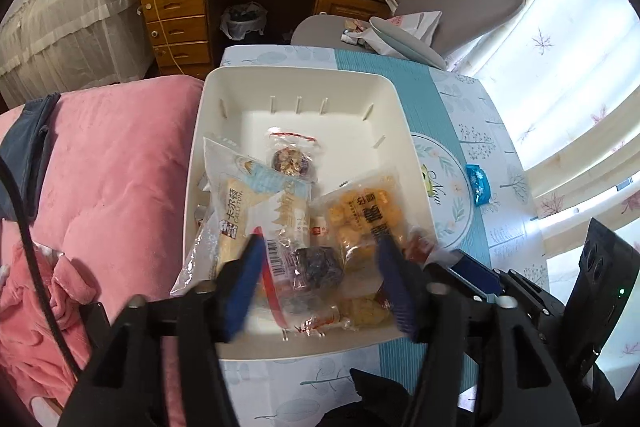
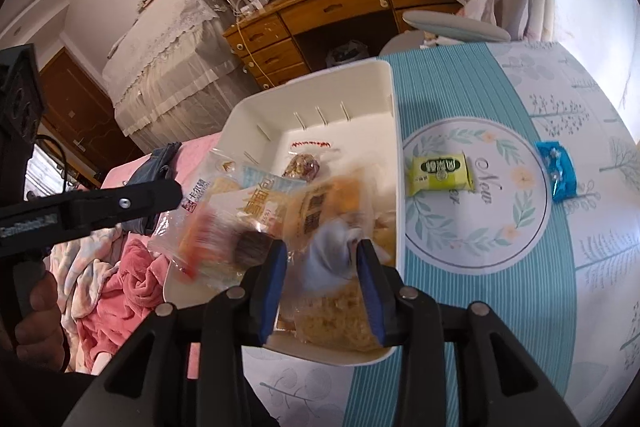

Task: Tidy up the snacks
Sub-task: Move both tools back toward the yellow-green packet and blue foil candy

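Snack packets of clear and coloured plastic (image 1: 280,211) are heaped in a white plastic bin (image 1: 300,95) on the patterned table. Both the left gripper (image 1: 320,247) and right gripper (image 2: 322,251) are spread apart above the heap, nothing clasped. Two packets, yellow-green (image 2: 438,173) and blue (image 2: 558,171), could be overlooked outside. "CALLETON" is printed on one wrapper.

Daylight floods in through the curtains (image 1: 560,75), right of the white bin (image 1: 224,115), and burns them out to glare; the far side of the room sits dimmer. Both fisheye views bow straight lines and darken at the corners. Packets inside the bin smear with motion blur in the right wrist view
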{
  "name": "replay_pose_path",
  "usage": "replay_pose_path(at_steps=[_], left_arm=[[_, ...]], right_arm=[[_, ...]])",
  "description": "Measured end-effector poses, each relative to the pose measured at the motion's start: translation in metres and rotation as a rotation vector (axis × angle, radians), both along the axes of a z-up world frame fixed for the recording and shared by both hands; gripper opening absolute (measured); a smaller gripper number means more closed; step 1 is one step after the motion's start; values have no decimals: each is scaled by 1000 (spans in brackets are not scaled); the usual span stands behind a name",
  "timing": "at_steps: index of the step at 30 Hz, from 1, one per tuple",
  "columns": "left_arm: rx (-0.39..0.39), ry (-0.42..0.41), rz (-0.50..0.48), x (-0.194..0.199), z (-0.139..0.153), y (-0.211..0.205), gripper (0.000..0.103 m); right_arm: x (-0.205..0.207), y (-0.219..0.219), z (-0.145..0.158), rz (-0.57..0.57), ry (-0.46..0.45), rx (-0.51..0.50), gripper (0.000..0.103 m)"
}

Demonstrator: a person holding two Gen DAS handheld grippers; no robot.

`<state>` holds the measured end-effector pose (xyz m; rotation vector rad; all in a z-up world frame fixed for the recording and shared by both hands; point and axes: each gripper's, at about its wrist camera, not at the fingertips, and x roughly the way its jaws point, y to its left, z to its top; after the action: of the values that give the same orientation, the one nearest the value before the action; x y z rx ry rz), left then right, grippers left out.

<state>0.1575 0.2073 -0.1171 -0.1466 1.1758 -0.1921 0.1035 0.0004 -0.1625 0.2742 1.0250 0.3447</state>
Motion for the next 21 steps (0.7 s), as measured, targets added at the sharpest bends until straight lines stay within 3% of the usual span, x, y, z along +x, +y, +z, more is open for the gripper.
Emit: replay_pose_path(at_steps=[3, 8, 21], left_arm=[[3, 9, 10, 0, -1, 1, 72], [-14, 42, 26, -4, -3, -4, 76], [-29, 65, 74, -25, -1, -57, 78]], right_arm=[[-1, -2, -1, -11, 10, -7, 57], [-4, -10, 5, -13, 12, -31, 65], [-15, -57, 17, 35, 18, -84, 67]])
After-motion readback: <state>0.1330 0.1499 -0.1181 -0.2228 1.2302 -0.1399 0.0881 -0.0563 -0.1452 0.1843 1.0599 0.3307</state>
